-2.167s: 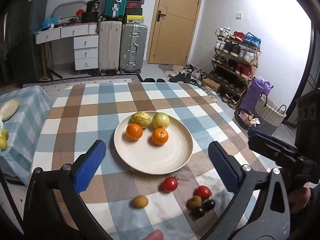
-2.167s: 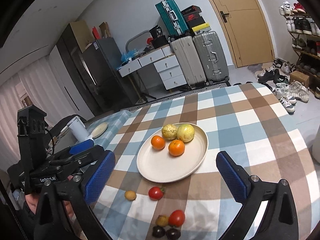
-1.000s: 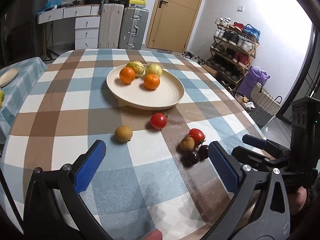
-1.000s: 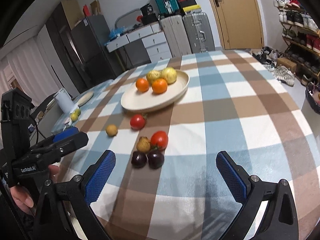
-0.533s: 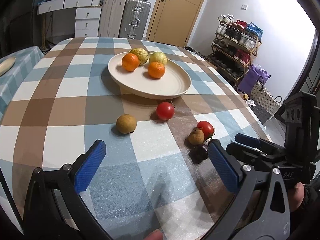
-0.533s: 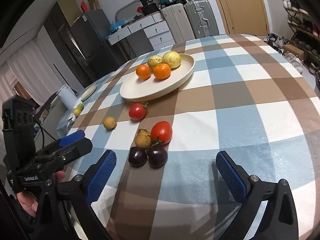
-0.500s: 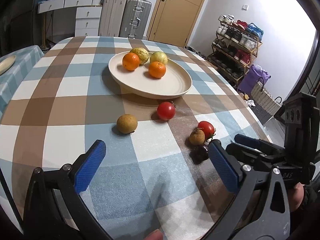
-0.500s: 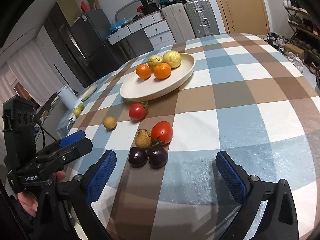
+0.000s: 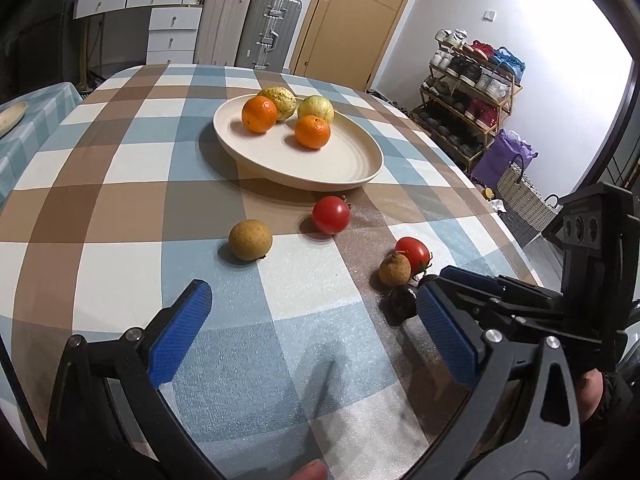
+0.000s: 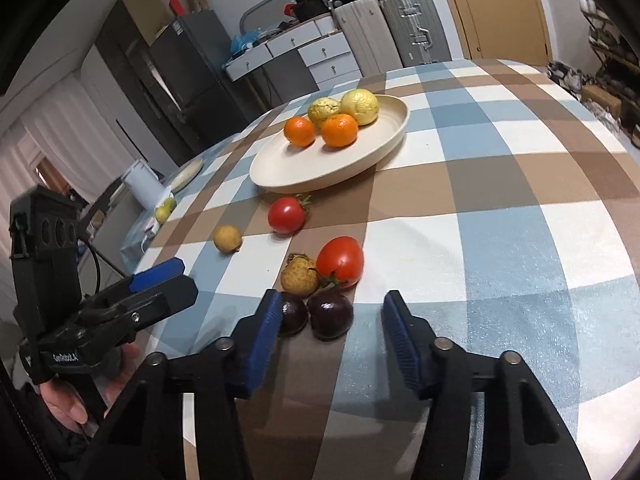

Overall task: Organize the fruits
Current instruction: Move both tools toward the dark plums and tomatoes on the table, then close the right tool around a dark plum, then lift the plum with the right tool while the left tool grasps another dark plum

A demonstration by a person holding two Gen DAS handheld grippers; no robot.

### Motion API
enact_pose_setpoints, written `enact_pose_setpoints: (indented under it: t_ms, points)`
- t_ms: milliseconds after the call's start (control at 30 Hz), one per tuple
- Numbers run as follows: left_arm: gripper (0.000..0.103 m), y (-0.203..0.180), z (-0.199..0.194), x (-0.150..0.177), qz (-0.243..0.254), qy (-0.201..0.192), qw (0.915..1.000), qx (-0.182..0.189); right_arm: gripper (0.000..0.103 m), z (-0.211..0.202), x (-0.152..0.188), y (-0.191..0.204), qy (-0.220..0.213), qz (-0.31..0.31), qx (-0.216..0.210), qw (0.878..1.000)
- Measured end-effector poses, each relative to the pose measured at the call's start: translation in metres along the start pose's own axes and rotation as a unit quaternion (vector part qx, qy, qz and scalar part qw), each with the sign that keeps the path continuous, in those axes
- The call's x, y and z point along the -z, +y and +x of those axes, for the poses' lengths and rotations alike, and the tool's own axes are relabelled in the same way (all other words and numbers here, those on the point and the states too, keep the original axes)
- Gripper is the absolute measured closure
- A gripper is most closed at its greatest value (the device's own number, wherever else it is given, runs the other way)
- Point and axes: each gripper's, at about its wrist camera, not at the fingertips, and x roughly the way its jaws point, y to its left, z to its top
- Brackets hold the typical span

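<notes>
Four fruits (image 9: 286, 116) already on plate (image 9: 352, 168), upper centre; six loose fruits (image 10: 316, 280) lower centre on tablecloth (image 10: 500, 240). Right gripper (image 10: 330, 338) just narrowed, nothing pinched, around two dark plums (image 10: 330, 314). Left gripper (image 9: 316, 336) wide, empty.

Tabletop (image 9: 132, 168) checked blue, brown, white. Cream plate (image 9: 348, 168); two oranges (image 9: 259, 114) orange, two tomatoes (image 10: 340, 262) red, plums (image 10: 330, 314) dark purple. Tool pads (image 10: 262, 340) blue.
</notes>
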Motion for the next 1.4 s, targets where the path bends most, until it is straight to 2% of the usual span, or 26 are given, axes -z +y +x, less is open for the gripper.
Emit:
enact_pose_setpoints:
  t_ms: [33, 100, 300, 633, 767, 867, 1000, 1100, 1300, 1400]
  points:
    - [0.001, 0.000, -0.001, 0.000, 0.000, 0.000, 1.0000, -0.001, 0.053, 0.000, 0.000, 0.002, 0.000, -0.006, 0.001, 1.000]
    - [0.001, 0.000, -0.002, 0.000, 0.001, -0.002, 1.0000, -0.001, 0.065, 0.001, 0.001, 0.006, 0.003, -0.015, 0.003, 1.000]
    - [0.001, -0.003, -0.004, 0.000, 0.006, -0.003, 1.0000, -0.003, 0.077, 0.002, 0.002, 0.002, 0.004, -0.005, 0.001, 1.000]
    - [0.001, -0.014, -0.001, 0.001, 0.020, 0.006, 0.9997, -0.010, 0.079, -0.010, 0.003, -0.008, -0.017, 0.016, -0.024, 0.999]
    - [0.001, -0.024, 0.002, 0.001, 0.031, 0.014, 0.9994, 0.006, 0.079, -0.021, 0.001, -0.012, -0.035, 0.022, -0.039, 0.998]
    - [0.001, -0.034, 0.006, 0.002, 0.045, 0.017, 0.9988, -0.007, 0.079, -0.030, 0.000, -0.016, -0.049, 0.023, -0.042, 0.998]
    - [0.001, -0.046, 0.011, 0.002, 0.061, 0.023, 0.9979, -0.003, 0.079, -0.042, -0.004, -0.023, -0.063, 0.024, -0.046, 0.997]
    - [0.001, -0.059, 0.020, 0.002, 0.083, 0.032, 0.9958, -0.020, 0.079, -0.048, -0.004, -0.028, -0.070, 0.023, -0.048, 0.996]
    - [0.001, -0.070, 0.037, 0.001, 0.097, 0.050, 0.9931, -0.044, 0.079, -0.053, -0.005, -0.038, -0.082, 0.027, -0.055, 0.995]
    - [0.005, -0.072, 0.046, 0.001, 0.093, 0.062, 0.9931, -0.035, 0.079, -0.054, -0.003, -0.042, -0.084, 0.028, -0.063, 0.994]
